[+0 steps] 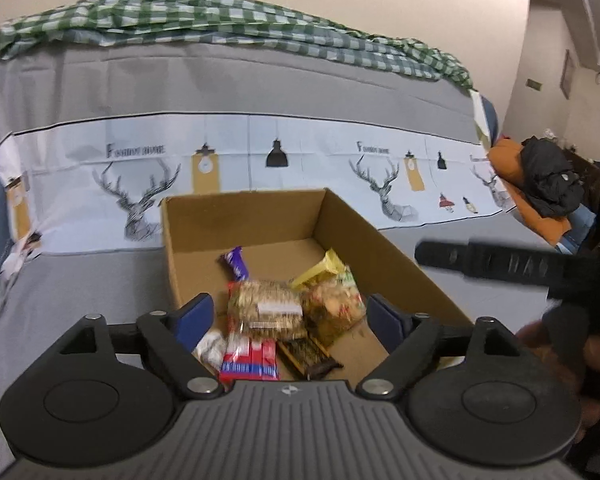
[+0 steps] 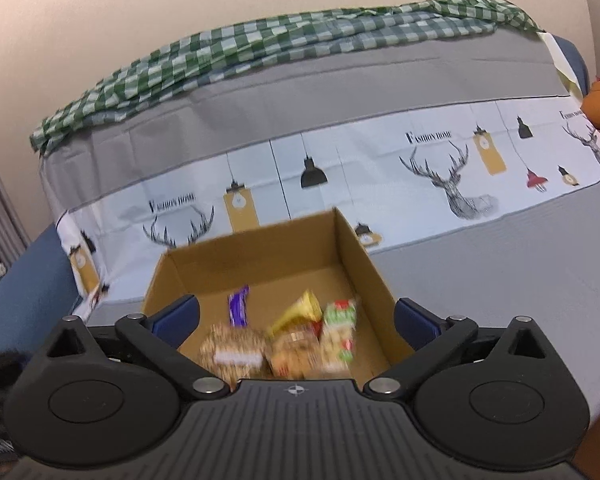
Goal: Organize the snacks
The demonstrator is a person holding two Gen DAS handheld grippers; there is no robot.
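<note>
One cardboard box [image 1: 352, 232] sits ahead of both grippers, holding about seven snack packets [image 1: 266, 312], one purple. The left gripper [image 1: 290, 320] and right gripper [image 2: 296, 320] each stand spread wide, gripping nothing, the packets between and beyond their fingers. Motion blur smears labels; the nearest packets are cut off.

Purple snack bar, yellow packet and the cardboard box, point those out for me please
purple snack bar [image 1: 236, 263], left wrist view, middle of its wrapper.
yellow packet [image 1: 327, 266], left wrist view, its upper yellow face.
cardboard box [image 1: 240, 220], left wrist view, inside of the far wall.
</note>
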